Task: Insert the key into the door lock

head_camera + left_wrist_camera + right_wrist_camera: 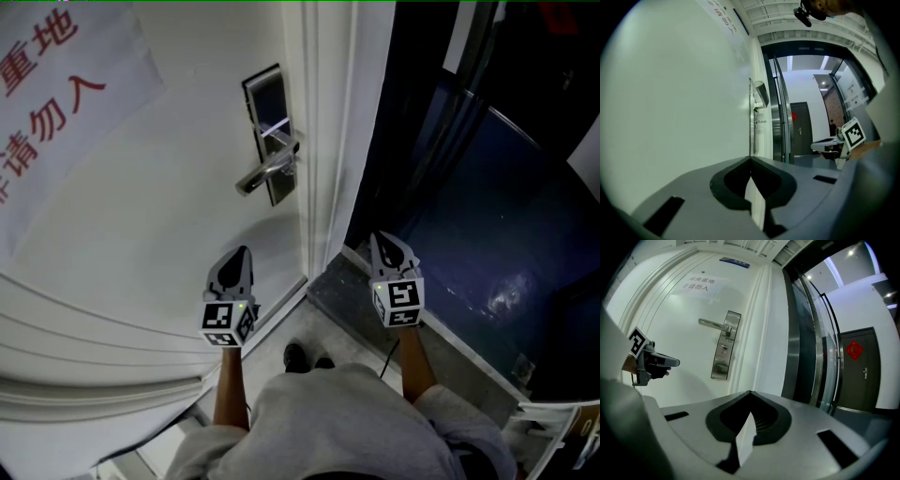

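Note:
The door lock [270, 131] is a dark metal plate with a silver lever handle [265, 172] on a white door. In the right gripper view the lock plate [723, 350] and its keyhole [723, 349] lie ahead and to the left. My left gripper [242, 253] is shut and points at the door below the handle, well short of it. My right gripper [381, 240] is shut too and sits level with the door's edge, beside the frame. Both grippers' tips meet in their own views, left gripper [750, 158] and right gripper [750, 392]. No key shows in any view.
A paper notice [52, 84] with red characters hangs on the door's upper left. The white door frame [328, 141] runs right of the lock, then a dark glass panel [469, 187]. A dark door with a red ornament [855, 369] stands far right. My shoe [298, 356] is below.

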